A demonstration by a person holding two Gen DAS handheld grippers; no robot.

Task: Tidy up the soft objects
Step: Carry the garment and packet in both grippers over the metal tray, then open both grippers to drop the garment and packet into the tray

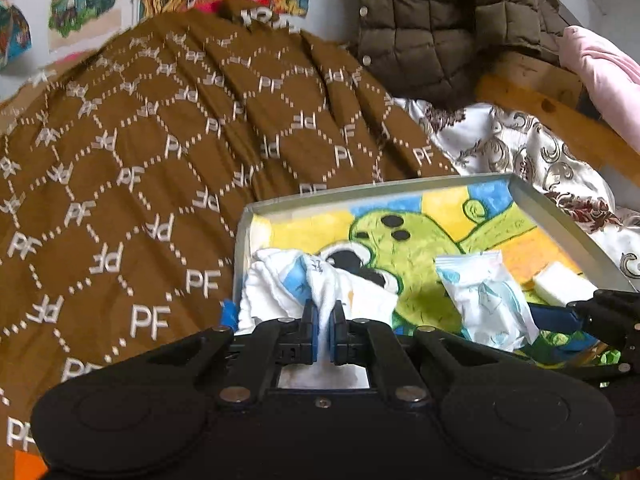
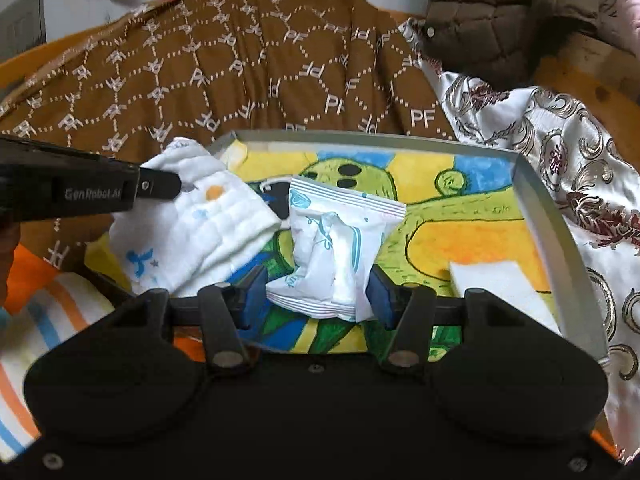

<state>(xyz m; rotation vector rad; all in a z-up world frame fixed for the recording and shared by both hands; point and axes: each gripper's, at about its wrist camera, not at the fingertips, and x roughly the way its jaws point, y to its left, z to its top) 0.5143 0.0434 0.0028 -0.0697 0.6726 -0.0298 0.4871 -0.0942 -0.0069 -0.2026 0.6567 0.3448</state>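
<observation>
On the bed sits a tray (image 2: 548,216). My right gripper (image 2: 316,300) squeezes the packet (image 2: 340,240), pointing to 12 o'clock. My left gripper (image 1: 324,328) pinches the cloth (image 2: 200,224) at 10 o'clock.

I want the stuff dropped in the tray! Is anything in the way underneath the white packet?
Nothing visible blocks it. The crinkly white plastic packet, pinched in the right claw, hangs over bare cartoon mat inside the grey metal tray; the white foam block lies off to the side.

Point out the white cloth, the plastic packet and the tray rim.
white cloth (image 2: 200,224), right wrist view, its quilted middle.
plastic packet (image 2: 332,248), right wrist view, its crumpled centre.
tray (image 2: 548,216), right wrist view, its right rim.
</observation>
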